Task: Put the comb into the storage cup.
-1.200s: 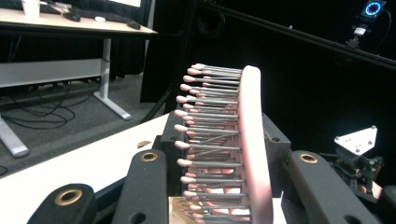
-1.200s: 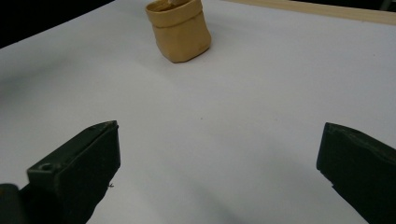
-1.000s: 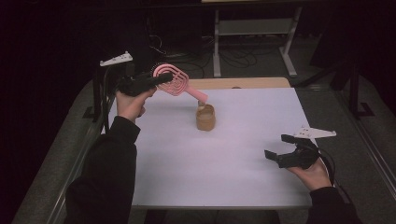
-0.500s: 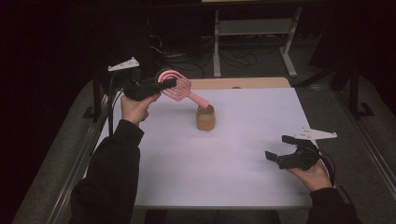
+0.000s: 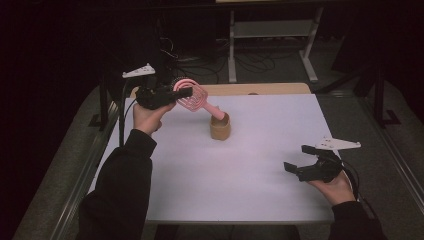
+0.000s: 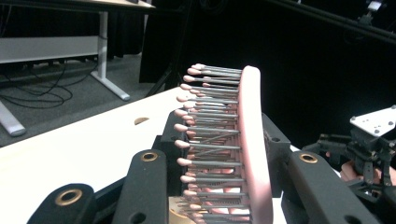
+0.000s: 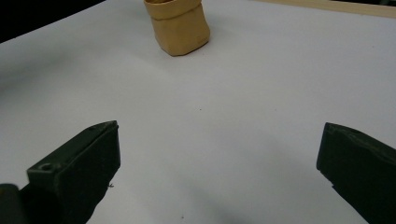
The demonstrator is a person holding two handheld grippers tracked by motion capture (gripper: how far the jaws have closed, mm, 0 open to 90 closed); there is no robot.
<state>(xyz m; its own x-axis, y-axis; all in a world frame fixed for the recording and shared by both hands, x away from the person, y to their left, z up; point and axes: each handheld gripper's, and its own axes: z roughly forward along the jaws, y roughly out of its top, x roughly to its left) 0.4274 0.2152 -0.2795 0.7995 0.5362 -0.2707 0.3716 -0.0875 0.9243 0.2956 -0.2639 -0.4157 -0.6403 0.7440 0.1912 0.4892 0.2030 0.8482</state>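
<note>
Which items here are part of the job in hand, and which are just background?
In the job:
- pink hairbrush, clamped by its head in the left gripper, handle tip in the holder
- tan holder on the white table

Just about:
- right gripper, jaws open, idle near the table edge
- metal bench on the floor behind
- floor cables

Table [image 5: 240, 190] centre of high view; floor either side, shelf frame [image 5: 270, 30] and cables [image 5: 190, 62] behind far edge. Cup [image 5: 220, 127] on table, far half, slightly left of centre. Hairbrush [image 5: 192, 95] above table, left of and behind cup, tilted, handle end down at cup mouth. Left gripper [image 5: 182, 92] at far left, clamped on hairbrush head. Right gripper [image 5: 295, 160] near right corner, just above table, well apart from cup, jaws facing it.
</note>
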